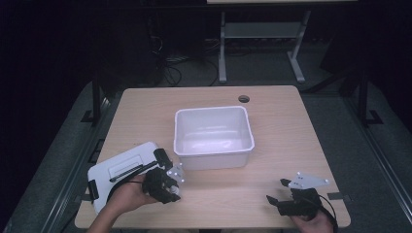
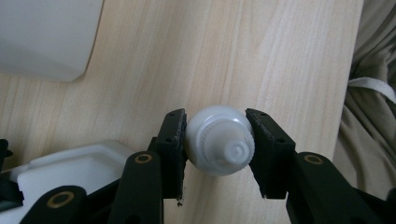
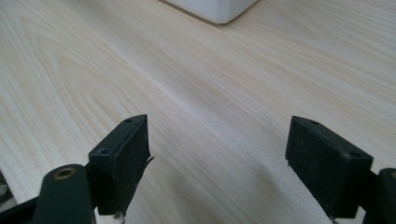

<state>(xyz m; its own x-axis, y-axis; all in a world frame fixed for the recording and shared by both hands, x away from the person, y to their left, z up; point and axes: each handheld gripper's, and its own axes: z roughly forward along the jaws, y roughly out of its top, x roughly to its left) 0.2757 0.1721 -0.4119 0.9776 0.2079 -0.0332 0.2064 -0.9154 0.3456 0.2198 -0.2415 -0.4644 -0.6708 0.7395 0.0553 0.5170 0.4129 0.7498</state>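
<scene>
Clearly the white bottle (image 2: 219, 145) is the thing to mind: a small, rounded plastic piece with a ribbed screw cap, seen cap-first in the left gripper view, sitting between the two black pads with each pad pressed against its flank. So the left gripper (image 1: 167, 187) is clamped on the bottle, near the front left of the table (image 1: 291, 145), just right of the flat white lid (image 1: 121, 170) and just in front of the near left corner of the white tub (image 1: 214, 136).

To do this step well, I judge the grip wants care more than force. The body is round and smooth, so it could roll or squirt out if the pads bite off-centre; keep them square across its widest part and lift straight before travelling. Whether the bottle rests on the wood or hangs clear of it I cannot tell.

If the tub is where it goes, which I take as likely since it stands open and bare, the path is short: up, far and slightly right, over the near rim, then lower before letting go, so it does not bounce.

At the near right, the right gripper (image 1: 277, 191) rests low over the table with its jaws wide apart and nothing between them. It is well clear of that path and can stay there.
</scene>
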